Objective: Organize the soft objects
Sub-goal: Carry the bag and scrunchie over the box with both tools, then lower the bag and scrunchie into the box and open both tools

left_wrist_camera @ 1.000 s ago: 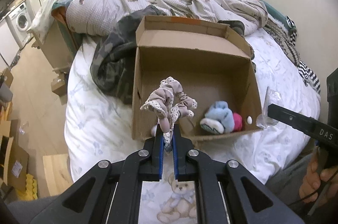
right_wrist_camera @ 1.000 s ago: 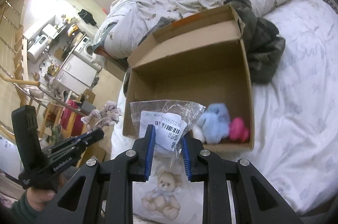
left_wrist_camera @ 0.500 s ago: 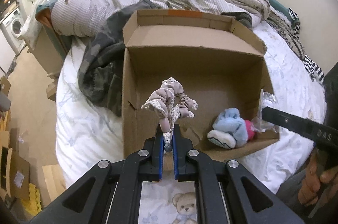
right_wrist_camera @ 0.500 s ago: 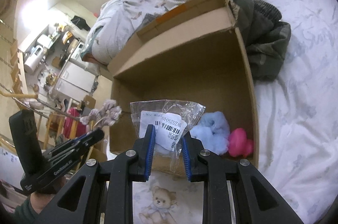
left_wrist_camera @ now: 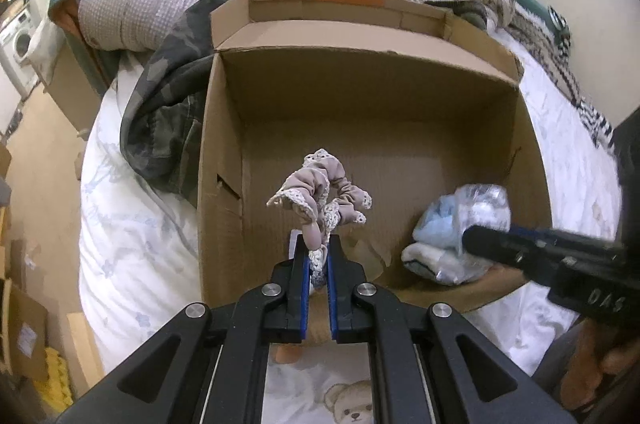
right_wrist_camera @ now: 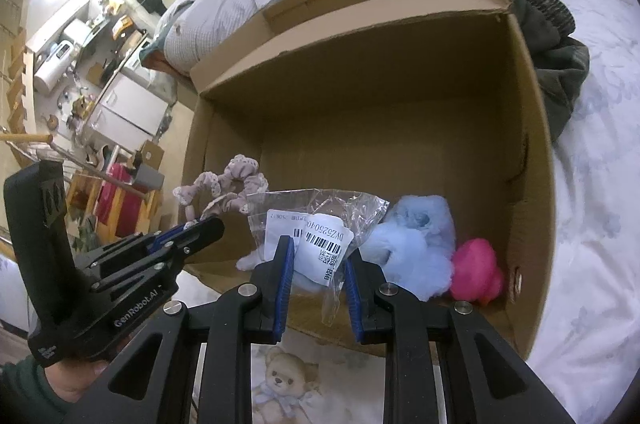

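Left gripper (left_wrist_camera: 318, 260) pinching scrunchie (left_wrist_camera: 320, 190) by its lower end, hanging over near edge of cardboard box (left_wrist_camera: 224, 160), box floor directly ahead/below. Right gripper (right_wrist_camera: 316, 264) clamping plastic bag (right_wrist_camera: 320, 220) w/ barcode label, over box's near-right corner. Scrunchie looking mauve, lace-trimmed, long axis standing upright. Beyond, resting inside near-right corner: blue plush (right_wrist_camera: 416, 244), pink toy (right_wrist_camera: 478, 272).

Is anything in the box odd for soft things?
Yes: the plastic bag with a barcode label, in the right gripper above the box, is packaging, unlike the blue plush and scrunchie.
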A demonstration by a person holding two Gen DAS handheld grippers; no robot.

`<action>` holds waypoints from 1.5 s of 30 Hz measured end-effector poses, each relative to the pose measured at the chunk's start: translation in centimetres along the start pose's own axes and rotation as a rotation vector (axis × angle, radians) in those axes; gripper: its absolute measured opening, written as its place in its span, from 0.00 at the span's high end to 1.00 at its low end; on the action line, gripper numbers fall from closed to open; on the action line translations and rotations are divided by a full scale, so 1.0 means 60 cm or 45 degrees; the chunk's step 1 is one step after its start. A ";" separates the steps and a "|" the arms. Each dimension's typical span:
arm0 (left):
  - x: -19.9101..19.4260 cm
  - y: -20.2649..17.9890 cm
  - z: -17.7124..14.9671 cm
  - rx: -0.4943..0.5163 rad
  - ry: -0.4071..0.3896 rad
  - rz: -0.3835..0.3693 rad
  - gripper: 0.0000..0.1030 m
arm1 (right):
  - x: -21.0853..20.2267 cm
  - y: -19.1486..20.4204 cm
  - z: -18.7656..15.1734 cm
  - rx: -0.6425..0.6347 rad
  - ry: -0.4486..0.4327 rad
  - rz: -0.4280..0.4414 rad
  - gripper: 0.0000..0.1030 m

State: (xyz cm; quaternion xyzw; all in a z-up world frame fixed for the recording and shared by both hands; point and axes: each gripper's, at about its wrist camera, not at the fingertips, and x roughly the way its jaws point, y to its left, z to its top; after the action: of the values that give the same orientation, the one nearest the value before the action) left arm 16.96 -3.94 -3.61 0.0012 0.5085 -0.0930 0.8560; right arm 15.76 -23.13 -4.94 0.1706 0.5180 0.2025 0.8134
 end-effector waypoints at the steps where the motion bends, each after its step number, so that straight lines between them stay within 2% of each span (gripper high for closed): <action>1: 0.001 0.002 0.000 -0.005 0.000 0.005 0.93 | 0.004 -0.001 0.000 0.000 0.008 -0.003 0.75; 8: 0.004 0.014 -0.003 -0.024 0.006 0.025 0.93 | 0.023 -0.004 0.007 0.008 0.036 -0.020 0.75; 20: 0.003 0.000 -0.006 0.013 0.005 0.030 0.93 | 0.027 -0.002 0.007 0.015 0.035 -0.031 0.75; 27: 0.000 0.007 -0.003 -0.017 0.008 0.032 0.89 | 0.017 -0.005 0.008 0.031 -0.010 -0.001 0.74; 29: 0.000 0.007 -0.002 -0.019 0.013 0.021 0.81 | 0.016 -0.005 0.008 0.032 -0.010 -0.007 0.67; 30: 0.000 0.007 -0.002 -0.020 0.012 0.021 0.77 | 0.013 -0.006 0.006 0.035 -0.016 -0.011 0.47; 31: -0.002 0.008 -0.002 -0.023 0.012 0.026 0.65 | 0.009 -0.006 0.006 0.040 -0.033 -0.005 0.26; 32: -0.004 0.008 -0.002 -0.027 0.008 0.036 0.43 | 0.003 -0.005 0.006 0.043 -0.060 -0.002 0.24; 34: -0.011 0.006 -0.002 -0.030 -0.024 0.058 0.25 | -0.006 -0.006 0.008 0.044 -0.089 -0.012 0.24; 36: -0.018 0.004 0.000 -0.023 -0.055 0.055 0.25 | -0.008 -0.013 0.009 0.071 -0.092 -0.015 0.23; 45: -0.015 -0.002 0.002 -0.017 -0.037 0.064 0.25 | -0.008 -0.025 0.006 0.110 -0.067 -0.025 0.23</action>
State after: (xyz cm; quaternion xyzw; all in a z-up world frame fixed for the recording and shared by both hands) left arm 16.61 -3.95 -2.75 0.0069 0.4963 -0.0682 0.8654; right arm 16.12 -24.71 -5.17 0.2059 0.5064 0.1672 0.8205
